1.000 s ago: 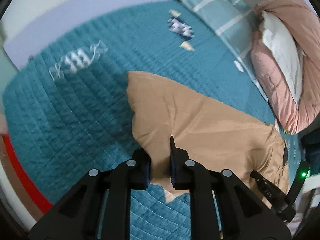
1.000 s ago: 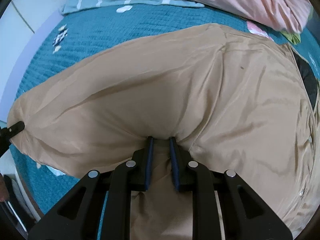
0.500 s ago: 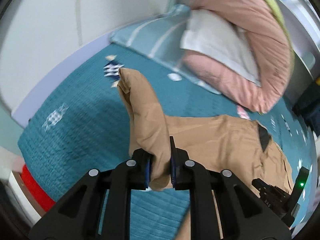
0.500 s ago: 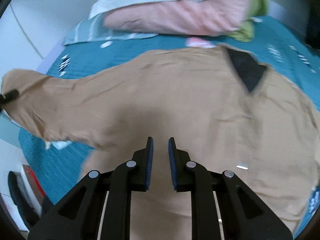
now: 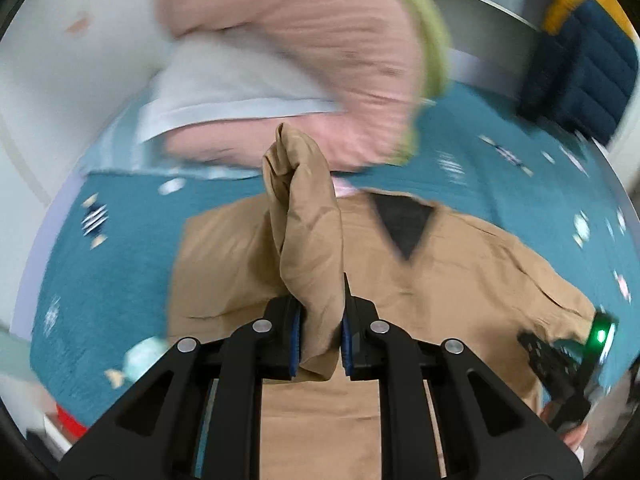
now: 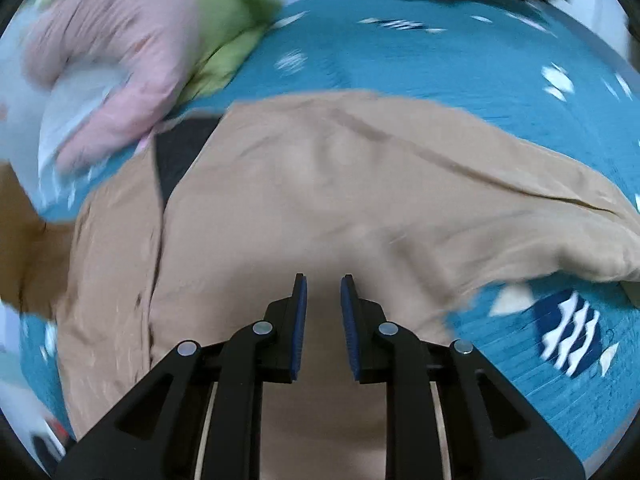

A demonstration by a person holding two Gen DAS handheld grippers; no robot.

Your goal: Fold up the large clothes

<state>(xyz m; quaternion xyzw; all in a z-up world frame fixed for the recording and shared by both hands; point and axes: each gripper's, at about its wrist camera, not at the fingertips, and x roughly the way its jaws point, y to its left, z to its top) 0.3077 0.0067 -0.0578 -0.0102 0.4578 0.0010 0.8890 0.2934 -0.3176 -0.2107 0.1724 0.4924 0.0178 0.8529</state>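
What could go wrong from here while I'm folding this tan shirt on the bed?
The left gripper pinches only a bunched end of the tan shirt, so it may slip out mid-fold. The right gripper has nothing between its pads, so that side could shift or wrinkle. The pink bedding lies close and could get caught.

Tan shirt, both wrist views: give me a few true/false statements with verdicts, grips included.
1. The left gripper pinches a bunched fold of the tan shirt. True.
2. The right gripper clamps shirt fabric. False: its jaws stand apart with nothing between them, above the shirt.
3. The shirt lies on a teal bedspread. True.
4. The shirt's neck opening shows white. False: it shows dark.
5. A pink quilt lies beyond the shirt. True.
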